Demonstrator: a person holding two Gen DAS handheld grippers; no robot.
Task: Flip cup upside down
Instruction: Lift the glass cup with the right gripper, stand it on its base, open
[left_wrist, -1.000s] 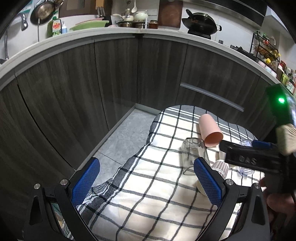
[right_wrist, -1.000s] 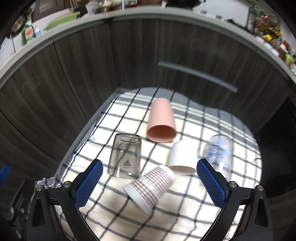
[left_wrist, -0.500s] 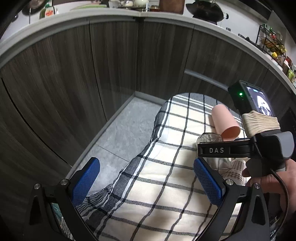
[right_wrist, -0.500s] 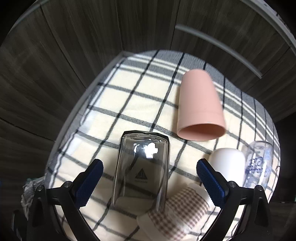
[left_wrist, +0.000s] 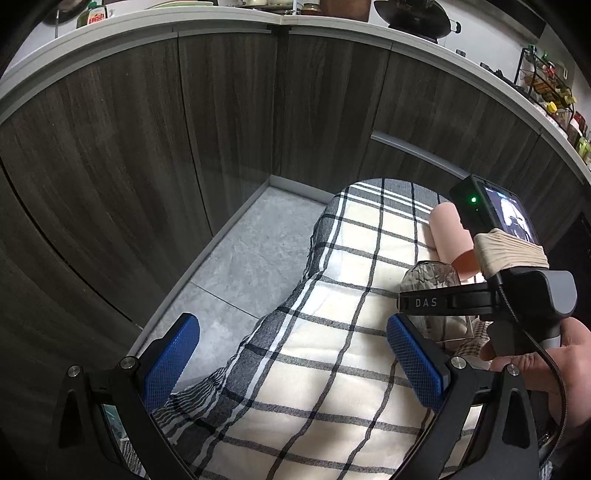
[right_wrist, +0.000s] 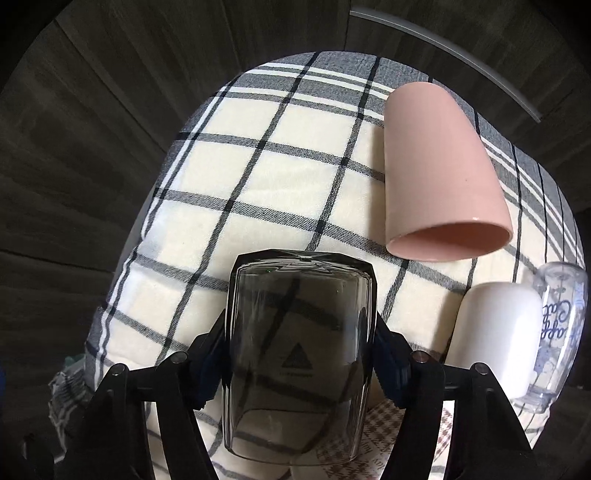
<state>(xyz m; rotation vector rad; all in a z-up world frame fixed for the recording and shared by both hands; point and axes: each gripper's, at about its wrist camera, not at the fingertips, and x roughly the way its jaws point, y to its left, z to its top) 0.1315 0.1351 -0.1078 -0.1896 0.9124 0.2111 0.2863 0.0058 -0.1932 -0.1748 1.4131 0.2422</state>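
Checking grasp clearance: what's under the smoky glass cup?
Through the smoky glass cup the checked cloth shows, with a checkered paper cup by its mouth. The right claw grips its sides; contact underneath is hidden.

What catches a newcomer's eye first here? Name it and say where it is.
The smoky glass cup fills the right wrist view, lying on its side, clamped in the right tool. Behind it to the right, a pink cup lies on the checked cloth. The left tool hangs open over the cloth's edge.

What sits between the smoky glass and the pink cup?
Right wrist view: only bare plaid cloth lies between the smoky glass, clamped in the right tool, and the pink cup.
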